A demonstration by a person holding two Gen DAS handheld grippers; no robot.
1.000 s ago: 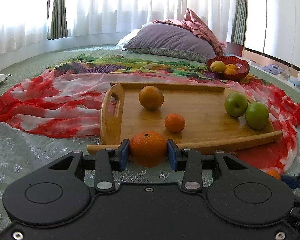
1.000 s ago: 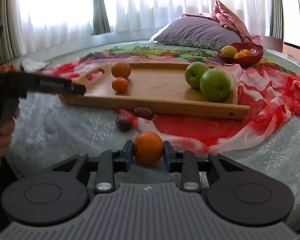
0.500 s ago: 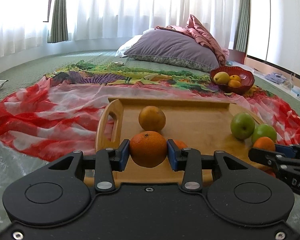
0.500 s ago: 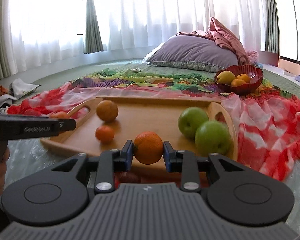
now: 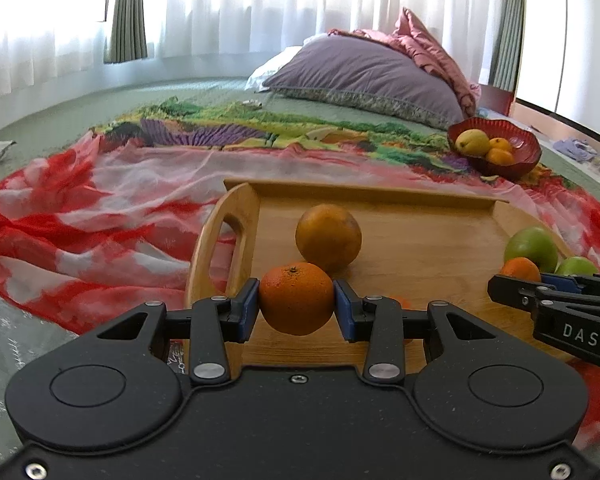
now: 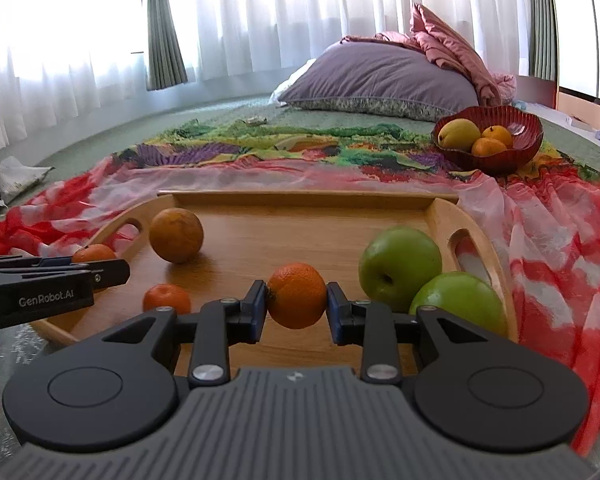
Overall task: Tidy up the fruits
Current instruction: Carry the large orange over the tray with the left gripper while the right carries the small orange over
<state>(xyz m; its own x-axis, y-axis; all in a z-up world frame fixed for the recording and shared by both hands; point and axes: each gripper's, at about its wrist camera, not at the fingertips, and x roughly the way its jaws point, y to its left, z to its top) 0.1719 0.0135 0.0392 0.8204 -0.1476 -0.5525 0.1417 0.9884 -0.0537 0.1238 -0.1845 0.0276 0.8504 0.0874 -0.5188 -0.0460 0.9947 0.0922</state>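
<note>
Evidently both grippers, left and right, each clamped on an orange, seemingly above the wooden tray.

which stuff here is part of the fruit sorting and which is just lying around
Job:
- left hand-held gripper, shut on an orange
- right hand-held gripper, shut on a mandarin
- tray
- apples
- red bowl

Lying about:
- pillow
- red scarf
- pink blanket
</note>
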